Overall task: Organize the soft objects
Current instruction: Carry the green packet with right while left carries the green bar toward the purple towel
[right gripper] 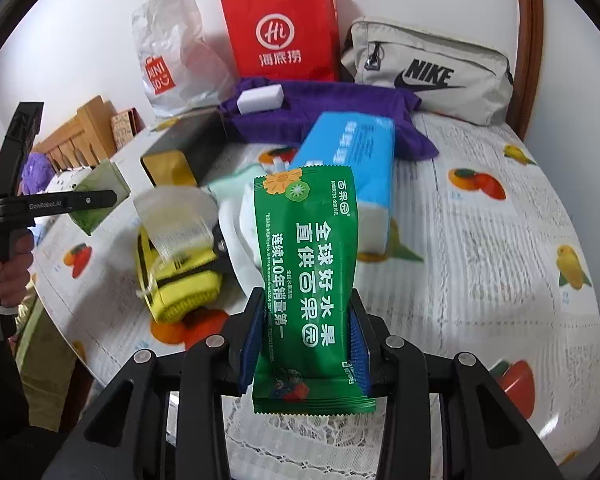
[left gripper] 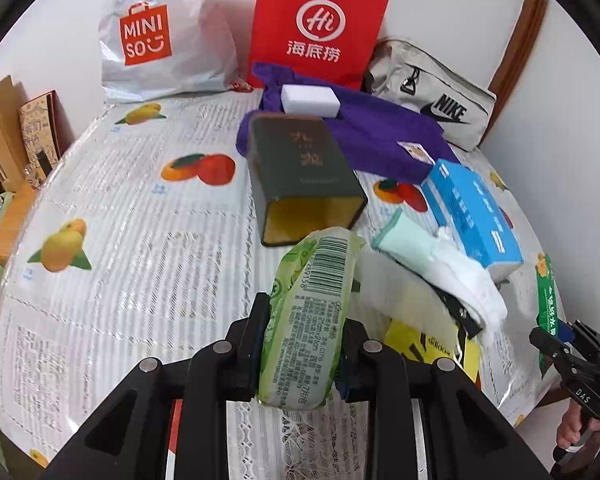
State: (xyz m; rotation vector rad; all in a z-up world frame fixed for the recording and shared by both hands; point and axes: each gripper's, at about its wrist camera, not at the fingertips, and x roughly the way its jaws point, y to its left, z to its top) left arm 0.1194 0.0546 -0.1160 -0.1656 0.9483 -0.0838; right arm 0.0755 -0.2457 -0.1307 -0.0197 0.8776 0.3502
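Note:
My left gripper (left gripper: 302,334) is shut on a light green tissue pack (left gripper: 308,316) and holds it above the table, near the open end of a dark green box (left gripper: 304,176) lying on its side. My right gripper (right gripper: 306,330) is shut on a dark green wet-wipe packet (right gripper: 310,276), held upright above the table. The left gripper and its pack (right gripper: 100,200) also show at the left of the right wrist view. A blue tissue pack (left gripper: 474,212), white cloth (left gripper: 468,280), yellow pouch (right gripper: 180,276), purple towel (left gripper: 380,136) and white sponge (left gripper: 310,100) lie on the table.
A fruit-print tablecloth (left gripper: 140,240) covers the table. At the back stand a white MINISO bag (left gripper: 156,36), a red paper bag (left gripper: 316,28) and a beige Nike pouch (left gripper: 436,96). A wooden chair (right gripper: 84,128) is at the left.

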